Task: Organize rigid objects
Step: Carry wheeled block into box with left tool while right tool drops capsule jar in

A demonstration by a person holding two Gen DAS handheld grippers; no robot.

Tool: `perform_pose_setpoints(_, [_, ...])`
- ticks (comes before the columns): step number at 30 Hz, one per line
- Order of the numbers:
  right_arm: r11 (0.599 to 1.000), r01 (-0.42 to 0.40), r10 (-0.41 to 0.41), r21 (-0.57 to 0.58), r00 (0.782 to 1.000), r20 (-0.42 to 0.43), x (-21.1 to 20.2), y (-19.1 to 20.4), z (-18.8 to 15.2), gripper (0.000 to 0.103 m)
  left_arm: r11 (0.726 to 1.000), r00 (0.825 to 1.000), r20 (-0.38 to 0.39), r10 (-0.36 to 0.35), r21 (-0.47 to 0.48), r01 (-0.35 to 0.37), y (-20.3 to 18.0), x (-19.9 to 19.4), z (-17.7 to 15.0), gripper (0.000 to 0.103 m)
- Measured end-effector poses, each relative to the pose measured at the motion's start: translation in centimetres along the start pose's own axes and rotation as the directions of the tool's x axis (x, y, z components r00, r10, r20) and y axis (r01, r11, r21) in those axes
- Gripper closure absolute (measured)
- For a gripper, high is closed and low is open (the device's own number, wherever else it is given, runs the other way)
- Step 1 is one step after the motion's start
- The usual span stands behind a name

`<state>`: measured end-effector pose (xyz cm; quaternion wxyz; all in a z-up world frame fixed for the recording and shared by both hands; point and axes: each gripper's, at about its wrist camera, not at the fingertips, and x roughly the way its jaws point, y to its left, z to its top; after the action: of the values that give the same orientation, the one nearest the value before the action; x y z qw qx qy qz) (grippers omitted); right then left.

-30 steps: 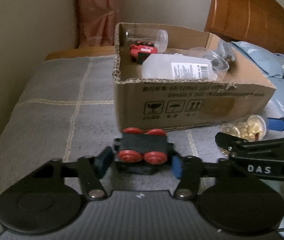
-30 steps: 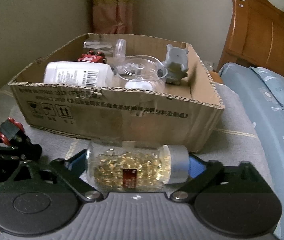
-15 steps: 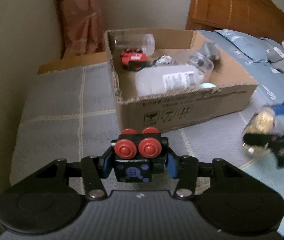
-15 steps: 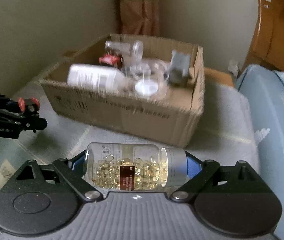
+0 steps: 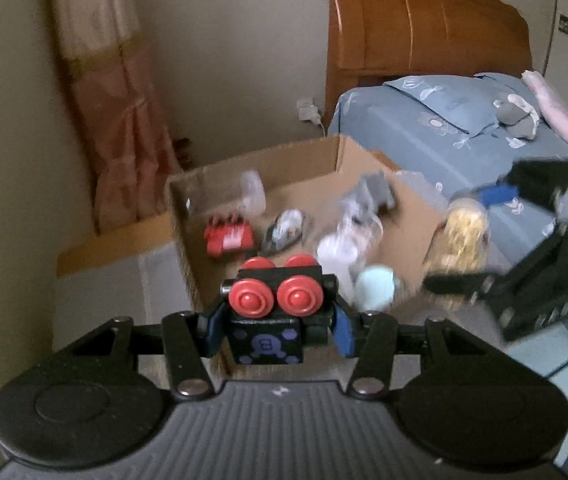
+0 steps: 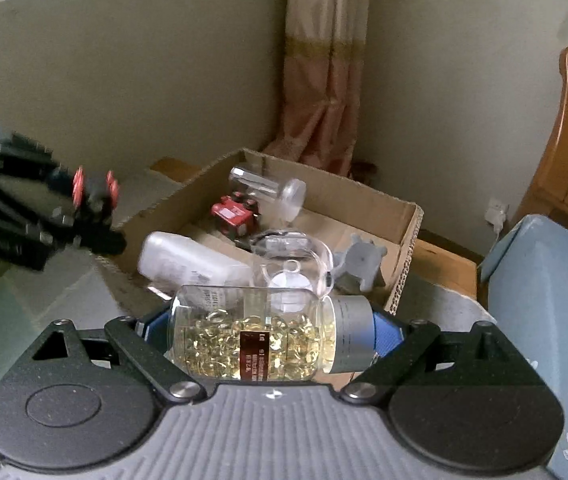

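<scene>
My left gripper (image 5: 276, 326) is shut on a black toy train car with red wheels (image 5: 274, 312), held in the air above the near left edge of the open cardboard box (image 5: 311, 160). My right gripper (image 6: 272, 330) is shut on a clear bottle of yellow capsules with a grey cap (image 6: 260, 334), held sideways above the box's near edge (image 6: 403, 280). The capsule bottle also shows blurred in the left wrist view (image 5: 459, 236). The train car shows in the right wrist view (image 6: 94, 196).
The box holds a red toy (image 6: 234, 216), a white bottle (image 6: 188, 260), clear containers (image 6: 268, 188), a glass dome (image 6: 295, 256) and a grey figure (image 6: 359, 264). A bed with blue bedding (image 5: 443, 140) and wooden headboard (image 5: 423, 20) lies right. A curtain (image 6: 323, 60) hangs behind.
Both grippers have lifted their objects off the grey blanket and moved up and forward over the box. The view now looks down into the box.
</scene>
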<state>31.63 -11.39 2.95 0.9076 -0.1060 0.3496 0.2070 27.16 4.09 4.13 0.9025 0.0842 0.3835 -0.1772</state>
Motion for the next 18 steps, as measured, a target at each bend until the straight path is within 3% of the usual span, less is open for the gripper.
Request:
perform_pose_setpoints(6, [1.0, -0.026, 0.027, 0.017, 0.999, -0.024, 2.1, -1.5, -0.1, 0.007, 1.0, 1.0, 0.002, -0.015, 0.02, 0.015, -0.5, 3.7, 5.0, 0.052])
perform_pose_setpoints(8, [1.0, -0.027, 0.027, 0.016, 1.0, -0.011, 2.2, -1.7, -0.3, 0.0, 0.999, 1.0, 0.002, -0.024, 0.021, 0.024, -0.8, 5.0, 6.4, 0.052])
perform_pose_setpoints(10, [1.0, -0.02, 0.02, 0.023, 1.0, 0.012, 1.8, -2.0, -0.5, 0.0, 0.999, 1.0, -0.006, -0.029, 0.031, 0.029, -1.3, 6.4, 7.6, 0.052])
perform_pose_setpoints(18, [0.992, -0.041, 0.036, 0.118, 0.998, 0.044, 0.2, -3.3, -1.7, 0.0, 0.998, 0.997, -0.065, -0.051, 0.027, 0.053, -3.4, 12.4, 10.3, 0.052])
